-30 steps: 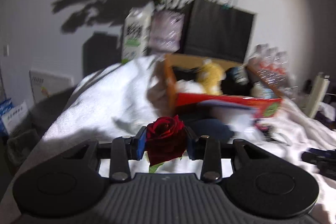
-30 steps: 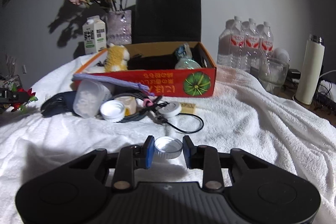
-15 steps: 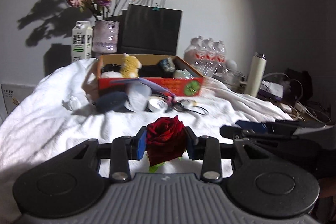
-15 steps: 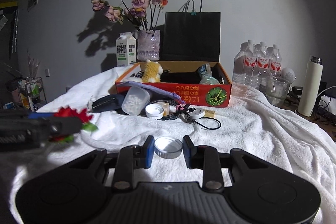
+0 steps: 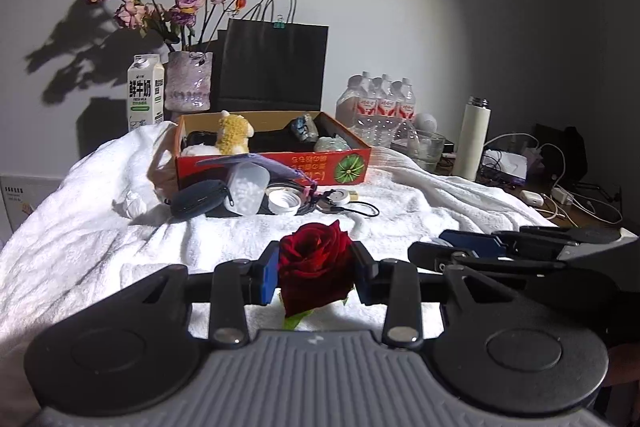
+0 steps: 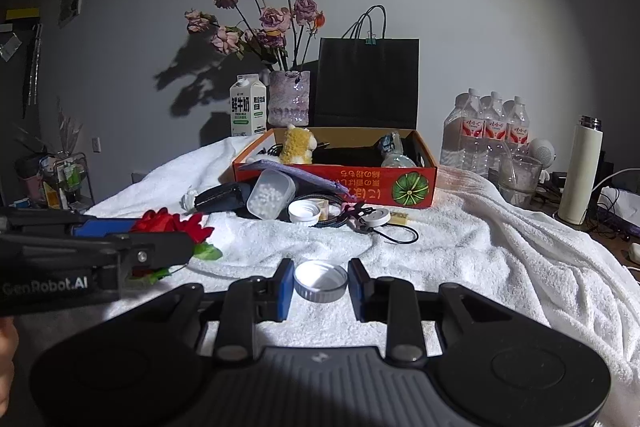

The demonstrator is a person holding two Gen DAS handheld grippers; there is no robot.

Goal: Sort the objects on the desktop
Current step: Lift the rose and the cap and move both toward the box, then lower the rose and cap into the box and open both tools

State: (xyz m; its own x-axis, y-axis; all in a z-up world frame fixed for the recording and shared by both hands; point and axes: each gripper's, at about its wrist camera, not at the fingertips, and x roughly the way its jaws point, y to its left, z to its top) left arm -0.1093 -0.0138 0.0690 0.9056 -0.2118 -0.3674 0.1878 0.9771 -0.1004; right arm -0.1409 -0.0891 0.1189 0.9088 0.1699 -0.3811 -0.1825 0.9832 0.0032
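Jaws of left gripper [image 5: 316, 275] clamp a red rose [image 5: 315, 263], stem hidden; right gripper [image 6: 320, 285] jaws pinch a white cap [image 6: 321, 281]

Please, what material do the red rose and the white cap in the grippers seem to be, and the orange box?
Red rose: probably fabric, an artificial flower; matte, stiff petals, though it could be real.
White cap: looks like plastic; smooth, ribbed rim, slight shine.
Orange box: printed cardboard; brown unprinted inner walls, folded edges.
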